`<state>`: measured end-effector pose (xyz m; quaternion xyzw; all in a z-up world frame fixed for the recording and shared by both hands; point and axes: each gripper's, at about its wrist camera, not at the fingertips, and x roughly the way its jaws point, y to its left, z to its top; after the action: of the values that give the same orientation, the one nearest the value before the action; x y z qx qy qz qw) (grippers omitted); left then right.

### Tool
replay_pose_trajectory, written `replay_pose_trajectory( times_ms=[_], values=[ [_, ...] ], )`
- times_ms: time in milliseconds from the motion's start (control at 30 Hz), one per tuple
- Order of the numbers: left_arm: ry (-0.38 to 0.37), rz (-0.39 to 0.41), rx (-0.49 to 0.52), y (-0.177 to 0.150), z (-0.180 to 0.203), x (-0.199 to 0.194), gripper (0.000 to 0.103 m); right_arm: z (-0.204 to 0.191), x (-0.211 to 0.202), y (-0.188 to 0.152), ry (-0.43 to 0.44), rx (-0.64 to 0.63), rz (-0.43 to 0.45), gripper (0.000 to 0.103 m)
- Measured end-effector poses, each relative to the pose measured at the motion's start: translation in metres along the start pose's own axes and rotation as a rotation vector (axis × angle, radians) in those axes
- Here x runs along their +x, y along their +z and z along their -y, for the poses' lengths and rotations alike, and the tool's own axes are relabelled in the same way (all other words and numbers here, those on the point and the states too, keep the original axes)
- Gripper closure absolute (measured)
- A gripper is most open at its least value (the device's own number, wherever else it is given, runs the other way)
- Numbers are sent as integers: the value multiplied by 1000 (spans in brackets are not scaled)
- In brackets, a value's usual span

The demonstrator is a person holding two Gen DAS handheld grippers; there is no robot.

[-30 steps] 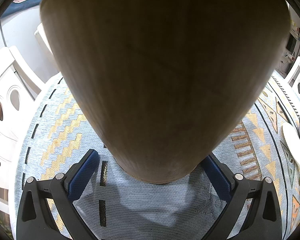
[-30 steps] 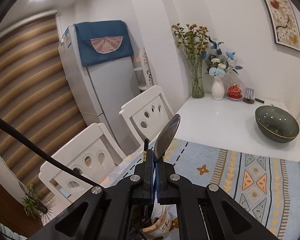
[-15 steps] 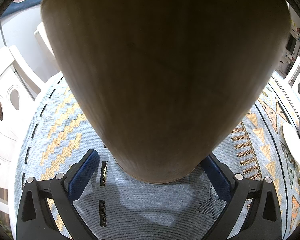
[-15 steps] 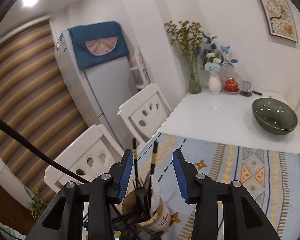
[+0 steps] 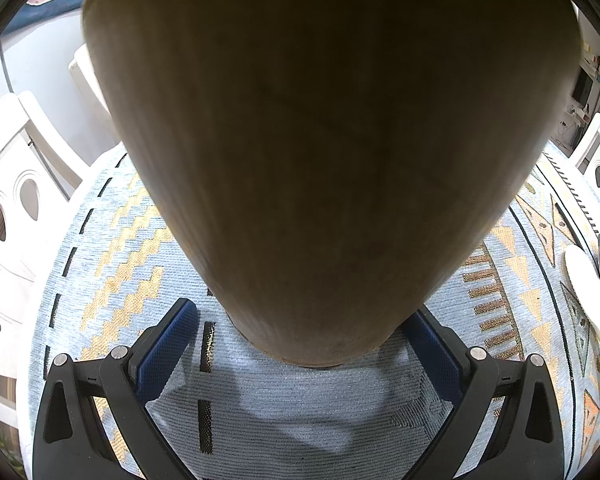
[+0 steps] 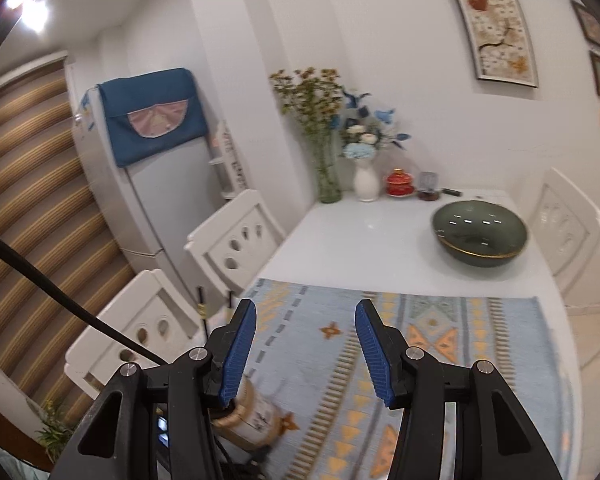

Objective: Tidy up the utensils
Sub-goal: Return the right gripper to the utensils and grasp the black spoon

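White table [image 6: 364, 240] under a patterned blue runner [image 6: 440, 344] carries everything. Left gripper [image 5: 300, 344] clasps the tan utensil holder [image 5: 324, 140] at its base, pads on both sides. Right gripper [image 6: 306, 354] has just been opening, nothing between its pads; holder and chopsticks [image 6: 201, 312] sit low to its left. A white spoon [image 5: 592, 320] lies far right of the left gripper.

Utensil holder [image 5: 324, 152] on placemat [image 5: 112, 248], bowl [image 6: 479, 235] beyond.

A tan holder [image 6: 248, 416] with dark chopsticks [image 6: 201, 312] stands upright on the near left of the mat; a white spoon [image 5: 592, 312] lies far right.
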<state>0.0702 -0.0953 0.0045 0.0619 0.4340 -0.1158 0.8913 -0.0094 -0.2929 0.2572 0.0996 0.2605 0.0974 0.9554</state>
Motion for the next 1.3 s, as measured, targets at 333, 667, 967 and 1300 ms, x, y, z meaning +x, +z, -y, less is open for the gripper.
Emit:
replay_pose_trajectory(
  times_ms=[333, 667, 967, 1300],
  values=[
    [0, 0, 0, 0, 0, 0, 1, 72, -33, -41, -180, 131, -110, 53],
    [0, 0, 0, 0, 0, 0, 1, 139, -30, -114, -306, 349, -336, 53],
    [0, 0, 0, 0, 0, 0, 1, 187, 4, -188, -366, 455, -601, 73],
    [1, 0, 0, 0, 0, 0, 1, 169, 28, -206, -246, 383, -744, 74]
  ],
)
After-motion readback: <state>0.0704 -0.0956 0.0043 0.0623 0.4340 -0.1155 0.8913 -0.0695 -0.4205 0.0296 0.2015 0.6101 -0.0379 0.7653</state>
